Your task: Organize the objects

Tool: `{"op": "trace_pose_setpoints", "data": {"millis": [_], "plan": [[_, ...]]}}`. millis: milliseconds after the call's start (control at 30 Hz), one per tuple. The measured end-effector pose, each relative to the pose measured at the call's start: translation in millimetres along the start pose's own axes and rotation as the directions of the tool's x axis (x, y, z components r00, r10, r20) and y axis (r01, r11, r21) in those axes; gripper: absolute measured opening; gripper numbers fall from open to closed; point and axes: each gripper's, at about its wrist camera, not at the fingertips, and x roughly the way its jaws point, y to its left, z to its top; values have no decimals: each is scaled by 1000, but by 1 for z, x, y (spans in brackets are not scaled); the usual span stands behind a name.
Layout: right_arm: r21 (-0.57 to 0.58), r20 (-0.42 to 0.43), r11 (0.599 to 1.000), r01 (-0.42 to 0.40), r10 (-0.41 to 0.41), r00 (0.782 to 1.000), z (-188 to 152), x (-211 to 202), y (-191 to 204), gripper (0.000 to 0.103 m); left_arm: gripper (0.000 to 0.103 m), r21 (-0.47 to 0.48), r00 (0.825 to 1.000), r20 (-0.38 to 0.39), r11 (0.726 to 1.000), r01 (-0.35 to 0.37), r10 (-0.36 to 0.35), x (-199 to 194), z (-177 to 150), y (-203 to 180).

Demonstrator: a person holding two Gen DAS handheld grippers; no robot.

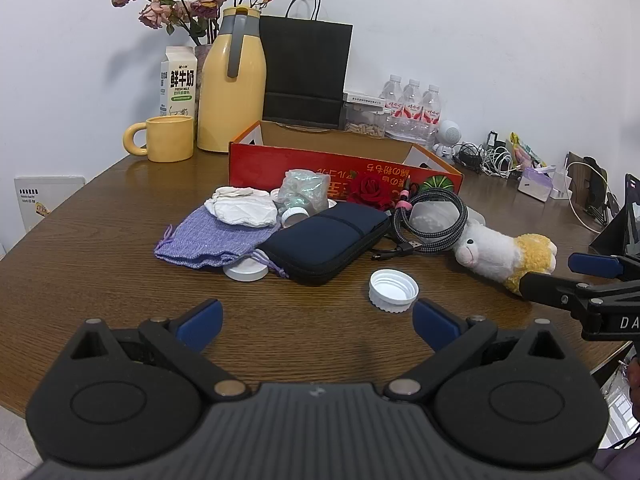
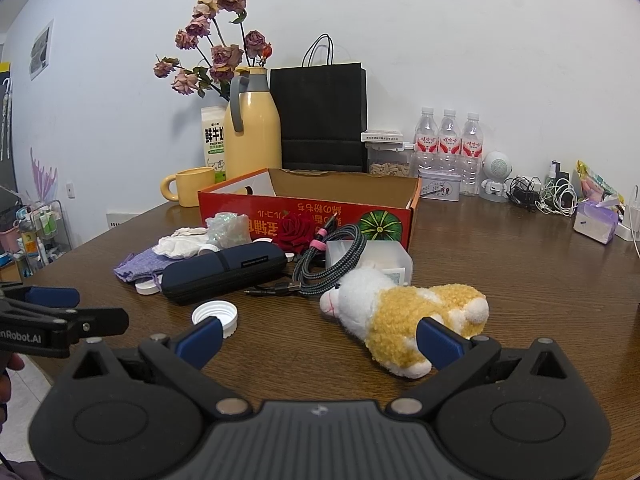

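Both grippers held low over the wooden table (image 1: pixel 100 208), jaws spread and empty, facing a cluster of loose items in front of a red box.

Left gripper (image 1: pixel 318 322): fingers wide apart, nothing between them; a white screw cap (image 1: pixel 393 290) lies open side up just ahead of its right fingertip. Right gripper (image 2: pixel 318 338): fingers likewise wide apart, its right fingertip just at the yellow hindquarters of a plush alpaca (image 2: pixel 404 316) lying on its side; contact cannot be confirmed. Beyond these: a navy zip case (image 1: pixel 328 240), a purple drawstring pouch (image 1: pixel 204 240) with a white crumpled item (image 1: pixel 240 208) on it, a white lid (image 1: pixel 245 270), and a coiled braided cable (image 1: pixel 434 220). A red artificial rose (image 1: pixel 370 190) lies against the open red cardboard box (image 1: pixel 280 168). Behind the box stand a yellow mug (image 1: pixel 168 138), a yellow thermos jug (image 1: pixel 232 88), a milk carton (image 1: pixel 178 80), a black paper bag (image 1: pixel 306 72) and three water bottles (image 1: pixel 412 106).
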Motion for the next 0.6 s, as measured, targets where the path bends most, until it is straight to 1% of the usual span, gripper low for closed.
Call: {"op": "trace_pose_setpoints", "data": {"millis": [600], "plan": [[1,2,1000,-1,1,1000,0,0,-1,103,103,2,1000,1,1000,0,0,-1,1,-1]]}}
